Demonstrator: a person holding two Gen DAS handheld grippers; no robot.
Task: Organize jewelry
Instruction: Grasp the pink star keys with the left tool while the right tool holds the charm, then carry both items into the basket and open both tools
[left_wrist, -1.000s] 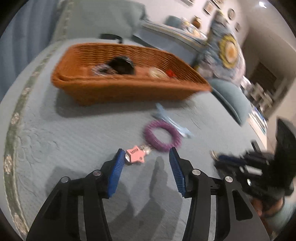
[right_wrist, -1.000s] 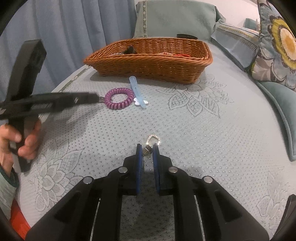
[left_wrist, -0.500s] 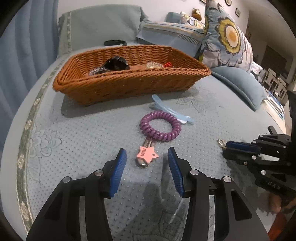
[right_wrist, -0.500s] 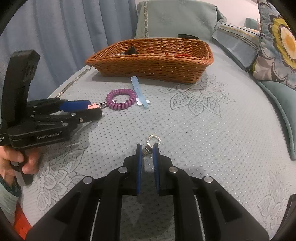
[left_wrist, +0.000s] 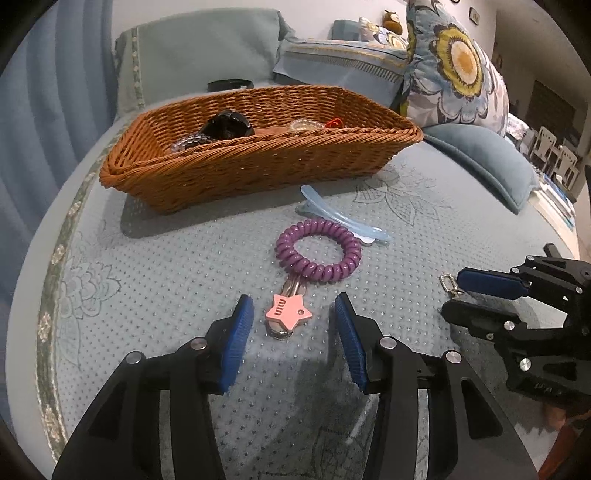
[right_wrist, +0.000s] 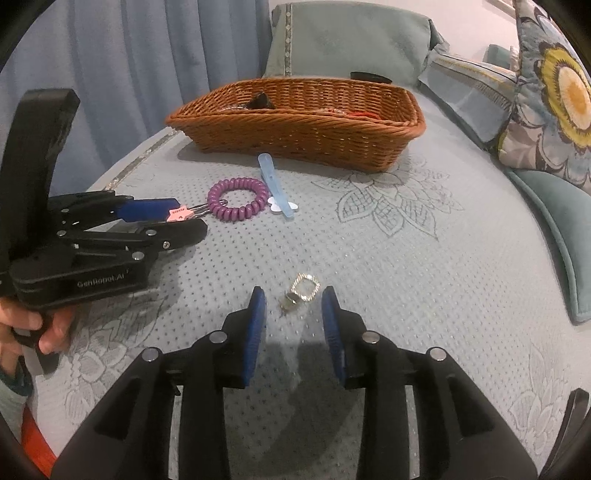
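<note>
A pink star hair clip (left_wrist: 287, 313) lies on the bed between the open fingers of my left gripper (left_wrist: 293, 314); it also shows in the right wrist view (right_wrist: 178, 213). A purple spiral hair tie (left_wrist: 318, 250) lies just beyond it, with a light blue clip (left_wrist: 343, 220) behind. A small silver ring-shaped piece (right_wrist: 302, 289) lies between the open fingers of my right gripper (right_wrist: 293, 304), untouched. A brown wicker basket (left_wrist: 258, 162) with several items stands farther back.
The blue quilted bedspread (right_wrist: 424, 258) carries everything. A floral pillow (left_wrist: 454, 74) and a teal cushion (left_wrist: 487, 162) lie to the right. Blue curtains (right_wrist: 129, 55) hang at the left. A black band (left_wrist: 229, 85) lies behind the basket.
My right gripper has opened and let go of the silver piece, which now lies on the bed. My left gripper has centred around the pink star clip.
</note>
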